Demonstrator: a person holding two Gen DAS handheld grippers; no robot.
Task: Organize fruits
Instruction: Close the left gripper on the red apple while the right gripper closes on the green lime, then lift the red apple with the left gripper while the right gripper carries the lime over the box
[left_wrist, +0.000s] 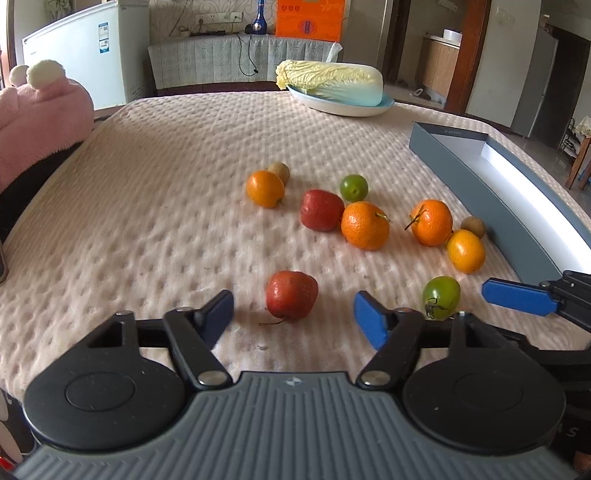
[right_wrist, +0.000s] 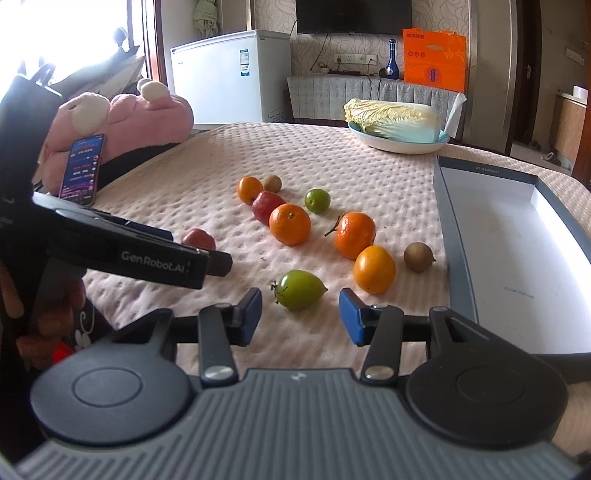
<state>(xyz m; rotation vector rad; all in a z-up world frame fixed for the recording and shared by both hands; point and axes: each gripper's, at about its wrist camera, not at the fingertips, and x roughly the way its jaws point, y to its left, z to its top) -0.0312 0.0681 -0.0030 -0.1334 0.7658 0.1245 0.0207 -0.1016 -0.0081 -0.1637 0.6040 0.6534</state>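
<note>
Left wrist view looked down across a cream, dimpled quilted table cover (left_wrist: 147, 221) strewn with small fruit. The left gripper (left_wrist: 293, 314) stood partly open, its blue-padded jaws either side of a small red apple-like fruit with a thin stem (left_wrist: 291, 295), which lay just ahead of the pads; neither pad touched it, and the gripper held nothing.

Right wrist view showed the right gripper (right_wrist: 300, 312) with its jaws somewhat closer together, framing a green oval fruit with a dried calyx (right_wrist: 300, 290) that rested on the cover just beyond the pads, again untouched as far as I could see.

Farther back lay a second red fruit (left_wrist: 321, 210) touching a stemmed orange mandarin (left_wrist: 365, 225), with a round green fruit (left_wrist: 354, 187) just behind them. Another mandarin with a twig (left_wrist: 431, 222) sat beside a smooth yellow-orange fruit (left_wrist: 465, 251) and a small brown round fruit (left_wrist: 472, 227). Apart to the left, a further orange fruit (left_wrist: 265, 188) touched another small brown one (left_wrist: 279, 172).

A shallow grey box with a white inside (right_wrist: 447, 229) stood along the right edge of the table, with no fruit in the part I could see. At the far end a Chinese cabbage (left_wrist: 332, 81) lay in a pale bowl (left_wrist: 332, 107).
</note>
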